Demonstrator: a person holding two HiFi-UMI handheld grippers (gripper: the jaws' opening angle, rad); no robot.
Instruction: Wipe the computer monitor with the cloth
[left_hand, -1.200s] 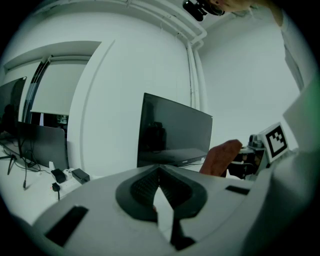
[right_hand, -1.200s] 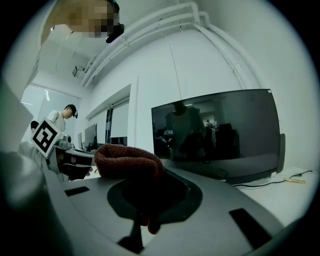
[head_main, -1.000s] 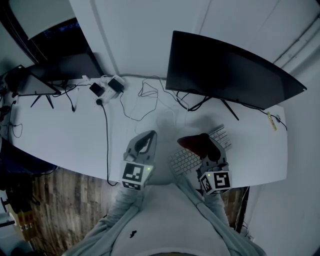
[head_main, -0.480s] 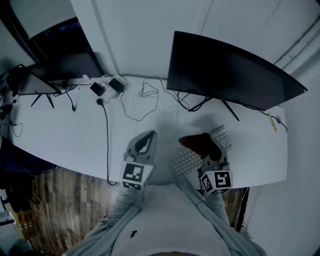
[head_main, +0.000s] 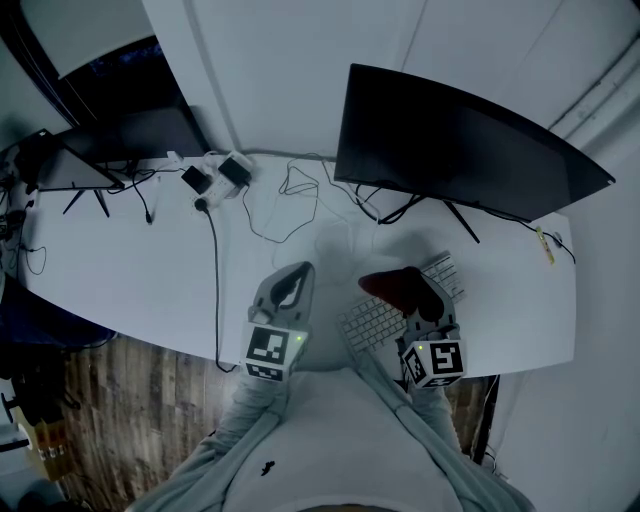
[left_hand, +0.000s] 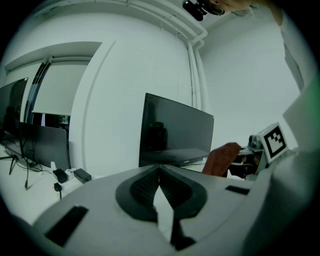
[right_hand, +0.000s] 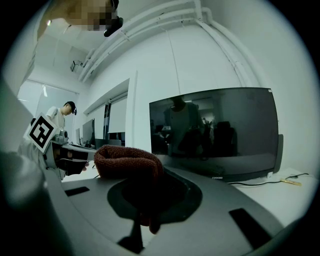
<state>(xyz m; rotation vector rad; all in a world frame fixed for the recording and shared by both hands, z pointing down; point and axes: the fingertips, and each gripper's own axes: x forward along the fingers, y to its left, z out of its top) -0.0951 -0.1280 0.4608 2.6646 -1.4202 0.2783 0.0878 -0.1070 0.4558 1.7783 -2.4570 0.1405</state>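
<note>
The wide dark computer monitor (head_main: 455, 140) stands at the back right of the white desk (head_main: 140, 280); it also fills the right gripper view (right_hand: 215, 132) and shows in the left gripper view (left_hand: 175, 131). A reddish-brown cloth (head_main: 392, 286) is pinched in my right gripper (head_main: 405, 290), which hovers over a white keyboard (head_main: 380, 315). The cloth (right_hand: 129, 162) bulges out above the jaws, and from the left gripper view the cloth (left_hand: 222, 159) shows at the right. My left gripper (head_main: 290, 282) hangs shut and empty over the desk's front edge, jaws met (left_hand: 159, 175).
A second dark monitor (head_main: 135, 135) and a tablet on a stand (head_main: 70, 172) sit at the back left. A power strip with adapters (head_main: 215, 175) and loose cables (head_main: 285, 200) lie mid-desk. A small yellow item (head_main: 543, 243) lies at the far right. Wooden floor (head_main: 110, 400) below.
</note>
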